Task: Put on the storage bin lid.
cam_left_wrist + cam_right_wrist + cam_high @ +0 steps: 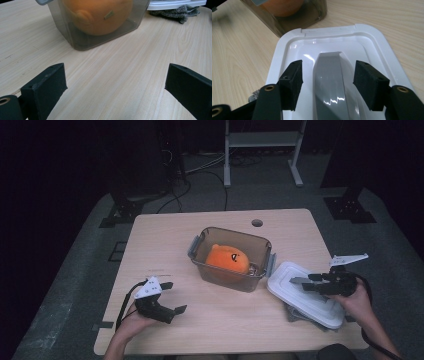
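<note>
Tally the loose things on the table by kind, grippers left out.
Clear bin: 1
Orange plush toy, inside the bin: 1
White lid with a grey handle: 1
Grey cloth, under the lid: 1
Total: 4

Table [220, 320]: pale wood-grain top, matt, smooth.
Box [252, 245] ahead of the left gripper: smoky see-through plastic, slightly glossy.
Toy [228, 258] inside it: orange plush cloth, soft and matt.
Lid [372, 42] under the right gripper: white plastic, glossy, with grey shiny handle [332, 82].
Cloth [180, 12] beneath lid: grey, rough knit.
Pads [293, 82]: black, matt foam.
</note>
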`<state>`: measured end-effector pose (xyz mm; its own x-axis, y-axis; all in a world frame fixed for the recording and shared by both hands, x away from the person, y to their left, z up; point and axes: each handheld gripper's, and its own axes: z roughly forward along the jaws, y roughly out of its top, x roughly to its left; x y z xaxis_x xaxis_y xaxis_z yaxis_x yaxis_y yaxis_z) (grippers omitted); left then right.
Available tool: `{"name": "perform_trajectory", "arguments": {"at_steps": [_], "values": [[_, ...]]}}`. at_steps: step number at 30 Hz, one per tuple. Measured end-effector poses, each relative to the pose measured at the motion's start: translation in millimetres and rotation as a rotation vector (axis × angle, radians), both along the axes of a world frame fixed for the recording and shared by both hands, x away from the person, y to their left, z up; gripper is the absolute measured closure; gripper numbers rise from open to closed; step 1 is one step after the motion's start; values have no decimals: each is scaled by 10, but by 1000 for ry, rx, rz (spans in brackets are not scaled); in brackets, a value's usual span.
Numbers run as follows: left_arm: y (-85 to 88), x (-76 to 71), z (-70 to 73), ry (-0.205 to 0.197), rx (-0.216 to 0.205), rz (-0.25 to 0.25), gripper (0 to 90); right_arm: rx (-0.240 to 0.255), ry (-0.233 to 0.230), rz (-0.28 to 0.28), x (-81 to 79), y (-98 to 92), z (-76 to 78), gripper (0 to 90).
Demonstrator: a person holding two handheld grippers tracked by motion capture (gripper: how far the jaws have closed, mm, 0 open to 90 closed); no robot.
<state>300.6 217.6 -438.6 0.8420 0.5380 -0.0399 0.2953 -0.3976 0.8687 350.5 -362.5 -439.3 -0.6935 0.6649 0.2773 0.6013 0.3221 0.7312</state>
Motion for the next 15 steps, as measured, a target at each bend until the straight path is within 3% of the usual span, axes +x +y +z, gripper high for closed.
{"name": "perform_trajectory", "arguments": {"at_steps": [15], "values": [[1, 2, -3, 3, 3, -2, 27, -23, -25, -1, -45, 40, -21, 586]]}}
